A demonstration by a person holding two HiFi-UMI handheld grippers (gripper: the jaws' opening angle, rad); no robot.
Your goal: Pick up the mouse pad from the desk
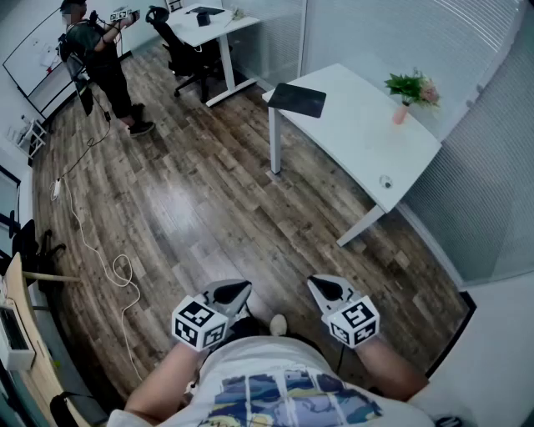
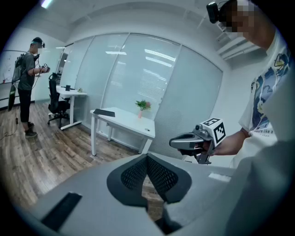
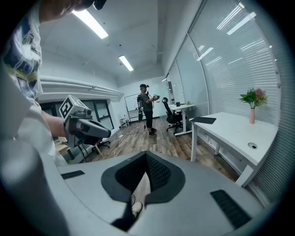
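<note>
Plainly you are at the approach step, with nothing picked up yet. Nearest you, at your waist, your left gripper (image 1: 240, 289) and your right gripper (image 1: 319, 288) sit side by side, both tilted a little down toward the wooden floor (image 1: 209, 208). Each has its jaws pressed together at the tips, and each gripper view shows only floor past the closed pads, so both are empty. Beyond them a white cable (image 1: 131, 279) trails along the floor off to the left. Farther on and to the right stands the white desk (image 1: 350, 125), well apart from both grippers. The mouse pad (image 1: 297, 100), a dark flat rectangle, lies on the desk's far left end, right at the corner; whether it overhangs the edge you cannot tell from here. A small vase of flowers (image 1: 408, 93) stands toward the desk's far right side, well apart from the pad. Farthest off on the left, another person (image 1: 100, 58) stands near a second desk (image 1: 209, 23) and an office chair (image 1: 179, 50). Your next move, as I judge it, is to walk up to the desk's left end, spread one gripper's jaws and come in low at the pad's edge. A thin pad lying flat gives little to pinch, so the corner edge looks the best place to slip a jaw under.
</note>
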